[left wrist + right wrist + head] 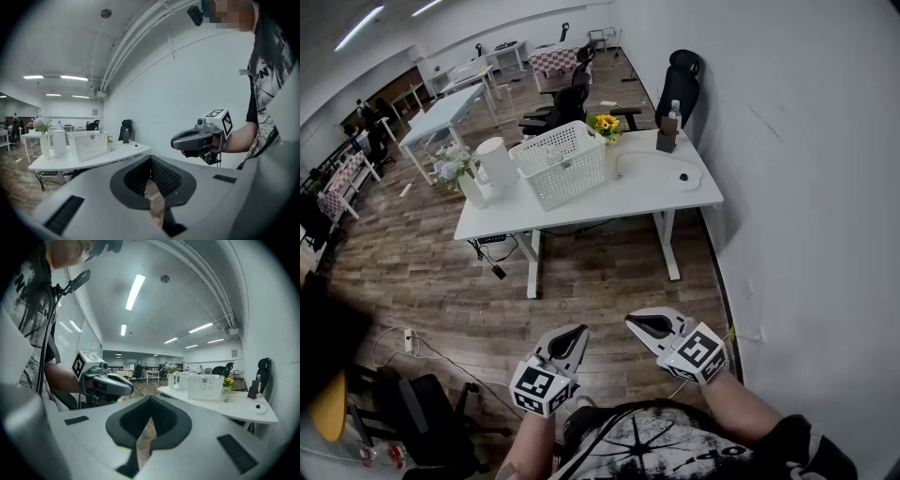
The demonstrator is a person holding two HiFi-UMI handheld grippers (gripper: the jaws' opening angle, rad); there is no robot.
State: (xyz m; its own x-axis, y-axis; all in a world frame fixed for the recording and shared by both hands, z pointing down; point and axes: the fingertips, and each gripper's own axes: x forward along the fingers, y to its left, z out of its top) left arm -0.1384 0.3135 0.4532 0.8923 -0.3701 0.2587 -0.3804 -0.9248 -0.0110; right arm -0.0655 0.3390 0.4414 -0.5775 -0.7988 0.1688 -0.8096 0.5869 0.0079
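Note:
I hold both grippers low in front of me over the wooden floor, well short of the white desk (pixel 647 192). The left gripper (pixel 573 337) points forward, jaws shut with nothing between them; in its own view the left gripper (pixel 152 190) shows only a thin slit of floor. Beside it, a little apart, the right gripper (pixel 641 324) also has its jaws together and empty, as does the right gripper (pixel 144 430) in its own view. Each gripper view catches the other: the right gripper (pixel 194 139), the left gripper (pixel 111 384). A white basket (pixel 563 162) stands on the desk.
Beside the basket stand a white jug (pixel 497 161) and a vase of flowers (pixel 453 171); yellow flowers (pixel 607 124), a bottle (pixel 670 126) and a cable are toward the desk's right. Black office chairs (pixel 565 105) stand behind it. A white wall (pixel 806 187) runs along the right. A dark chair (pixel 427 417) is near my left.

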